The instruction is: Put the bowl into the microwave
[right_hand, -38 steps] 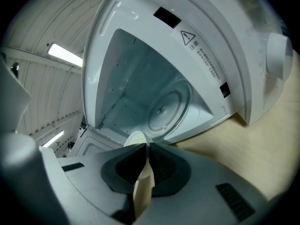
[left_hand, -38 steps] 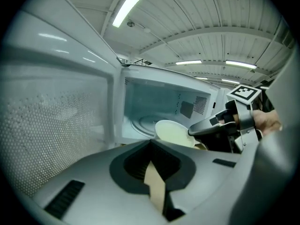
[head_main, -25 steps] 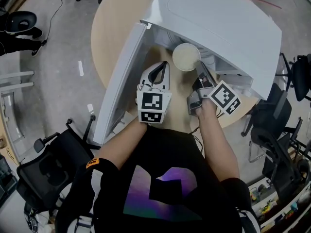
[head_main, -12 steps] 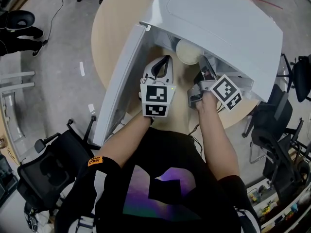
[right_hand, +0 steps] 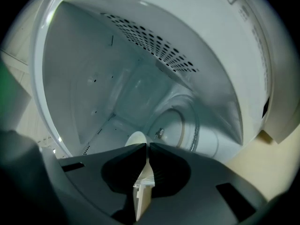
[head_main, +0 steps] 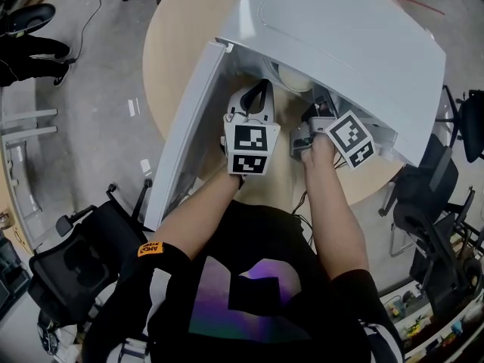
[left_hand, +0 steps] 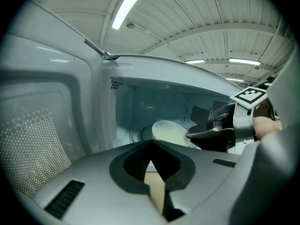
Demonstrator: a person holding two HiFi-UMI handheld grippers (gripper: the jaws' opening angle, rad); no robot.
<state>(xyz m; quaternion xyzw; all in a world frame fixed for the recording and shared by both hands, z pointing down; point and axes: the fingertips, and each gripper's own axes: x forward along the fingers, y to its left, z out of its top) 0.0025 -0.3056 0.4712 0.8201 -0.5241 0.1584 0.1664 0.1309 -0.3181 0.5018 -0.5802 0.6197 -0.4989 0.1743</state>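
Round wooden table (head_main: 170,44) fills the upper half of the head view. White microwave (head_main: 340,44) sits on it toward 1 o'clock. Its door (head_main: 189,119) stands open, running from 12 down to 7 o'clock along the left of the cavity.

Left gripper (head_main: 259,89) is at the cavity mouth, at 9 o'clock from the other gripper. Claw pinched together with nothing in it; bare tabletop shows through the slit below the tips.

Right gripper (head_main: 316,100) reaches into the cavity. Claw narrow, clamped on the rim of the cream bowl (head_main: 295,78).

Bowl is inside the microwave, at 12 o'clock from the right tips, near the glass turntable (right_hand: 176,125). Cannot tell whether it touches the floor.
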